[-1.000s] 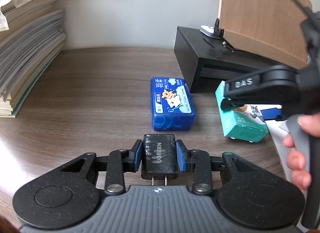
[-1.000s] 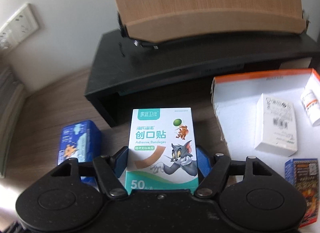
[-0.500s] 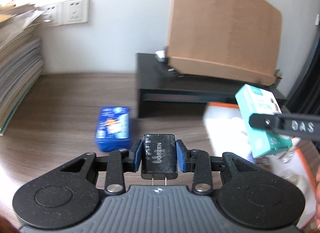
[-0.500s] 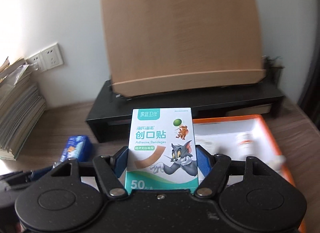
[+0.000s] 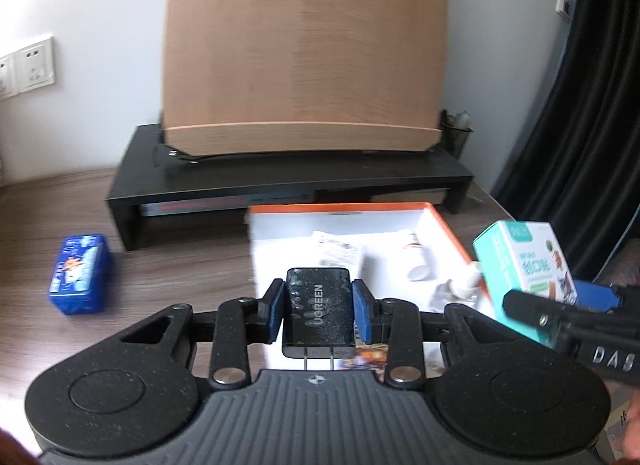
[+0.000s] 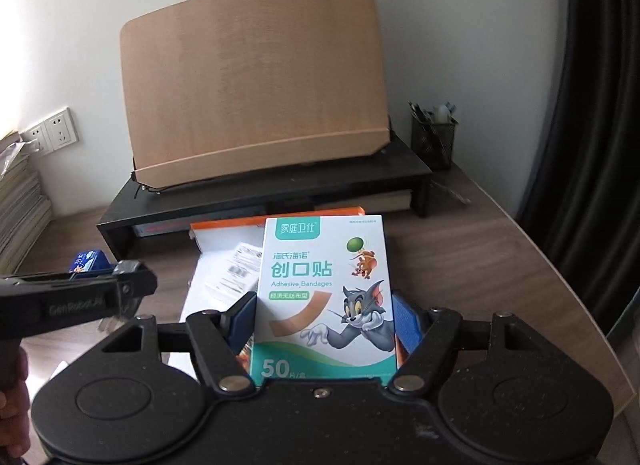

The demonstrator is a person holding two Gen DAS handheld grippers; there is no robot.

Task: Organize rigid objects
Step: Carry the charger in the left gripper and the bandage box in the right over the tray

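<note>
Two claws loaded: left claw [image 5: 319, 315] clamps charger [image 5: 319, 313]; right claw [image 6: 325, 323] clamps bandage box [image 6: 326, 297].

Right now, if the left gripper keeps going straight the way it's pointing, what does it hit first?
Probably the orange-rimmed box: the left gripper, shut on the black charger, points over its white interior. Depth is uncertain.

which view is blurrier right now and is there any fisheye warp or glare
Left wrist view: softer, the orange-rimmed box and its contents smeared, the charger in the left gripper sharp. Right wrist view: crisp, bandage box print readable in the right gripper; desk edge bows; no strong glare.
</note>
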